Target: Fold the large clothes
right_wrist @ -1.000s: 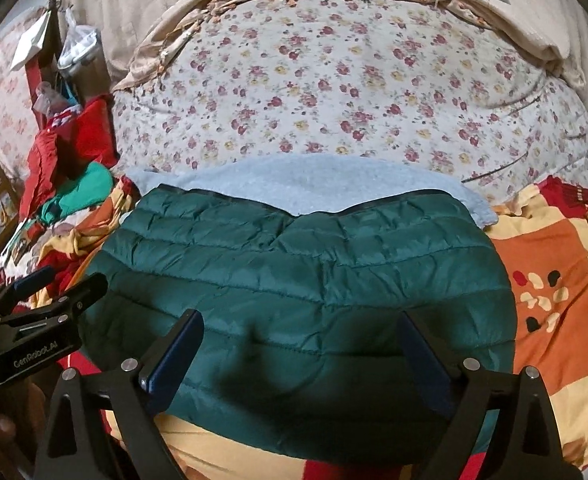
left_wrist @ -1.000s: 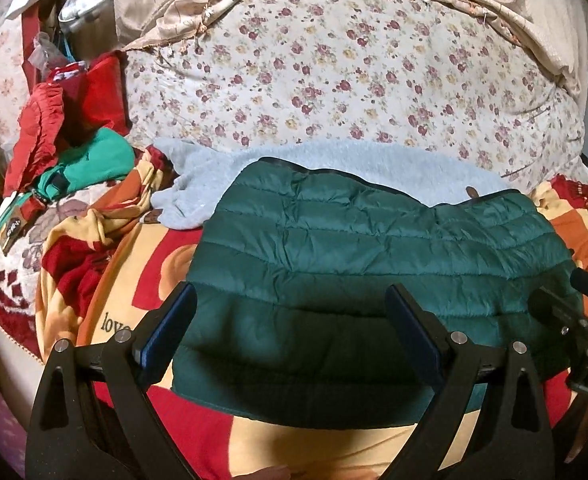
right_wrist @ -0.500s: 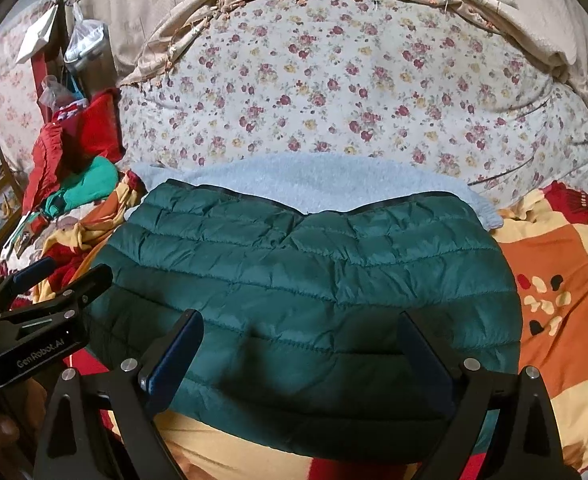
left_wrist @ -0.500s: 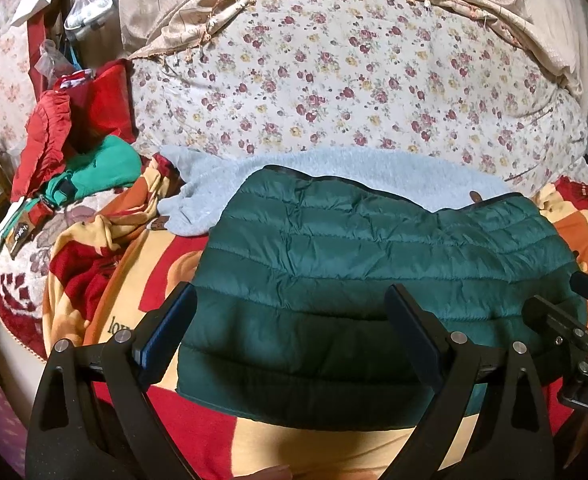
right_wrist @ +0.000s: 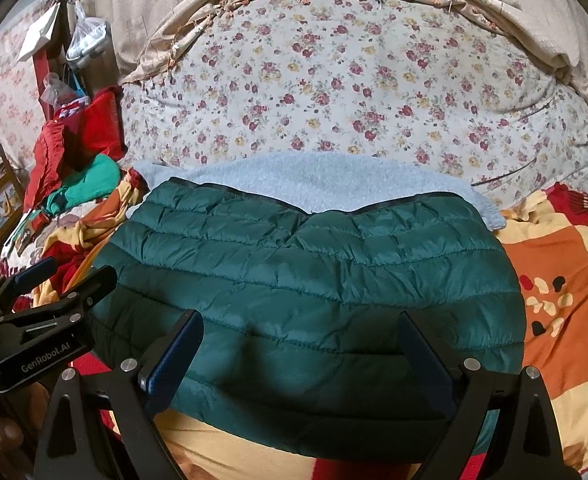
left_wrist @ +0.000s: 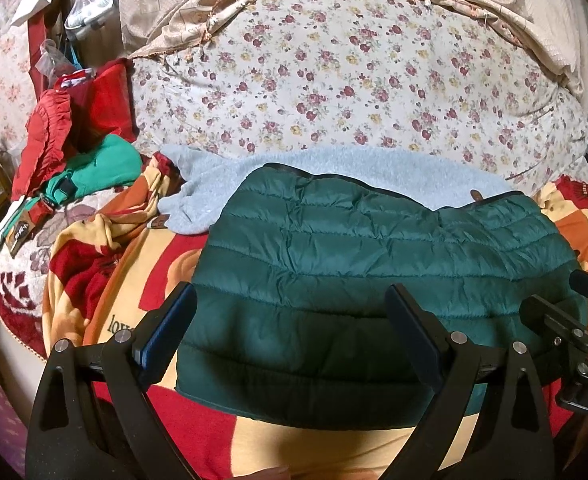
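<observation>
The dark green quilted jacket [right_wrist: 305, 300] lies folded in the middle of the patterned bedspread [right_wrist: 553, 280], its long axis running left to right, its folded edge near and its dark-trimmed edges far, overlapping a pale grey fleece [right_wrist: 313, 180]. Puffy and slick, it could probably spring open or slide if one side is lifted alone. Both the left gripper [left_wrist: 290, 330] and right gripper [right_wrist: 299, 354] hover over the near edge, jaws spread wide, holding nothing.
</observation>
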### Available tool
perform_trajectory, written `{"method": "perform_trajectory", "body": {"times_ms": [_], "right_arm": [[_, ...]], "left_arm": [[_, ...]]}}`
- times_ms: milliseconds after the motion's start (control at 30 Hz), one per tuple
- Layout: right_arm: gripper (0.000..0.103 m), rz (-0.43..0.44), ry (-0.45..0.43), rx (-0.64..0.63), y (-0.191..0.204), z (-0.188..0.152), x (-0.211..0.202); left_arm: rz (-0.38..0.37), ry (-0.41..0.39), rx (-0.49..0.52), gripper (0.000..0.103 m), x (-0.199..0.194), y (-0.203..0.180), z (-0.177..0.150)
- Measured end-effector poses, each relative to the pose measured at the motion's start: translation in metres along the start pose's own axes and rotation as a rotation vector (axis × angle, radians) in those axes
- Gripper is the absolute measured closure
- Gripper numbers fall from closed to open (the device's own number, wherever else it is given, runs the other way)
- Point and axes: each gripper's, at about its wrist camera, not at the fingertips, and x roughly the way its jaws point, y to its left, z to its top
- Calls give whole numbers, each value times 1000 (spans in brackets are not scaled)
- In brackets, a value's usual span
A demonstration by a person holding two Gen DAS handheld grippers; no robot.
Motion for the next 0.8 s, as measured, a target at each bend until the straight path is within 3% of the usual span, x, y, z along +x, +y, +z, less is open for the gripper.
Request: {"method": "perform_trajectory", "body": {"times_ms": [800], "right_arm": [[7,2,25,-4,3,2,7]], "left_arm": [[-7,-6,-26,8,-1,10,-3]]}}
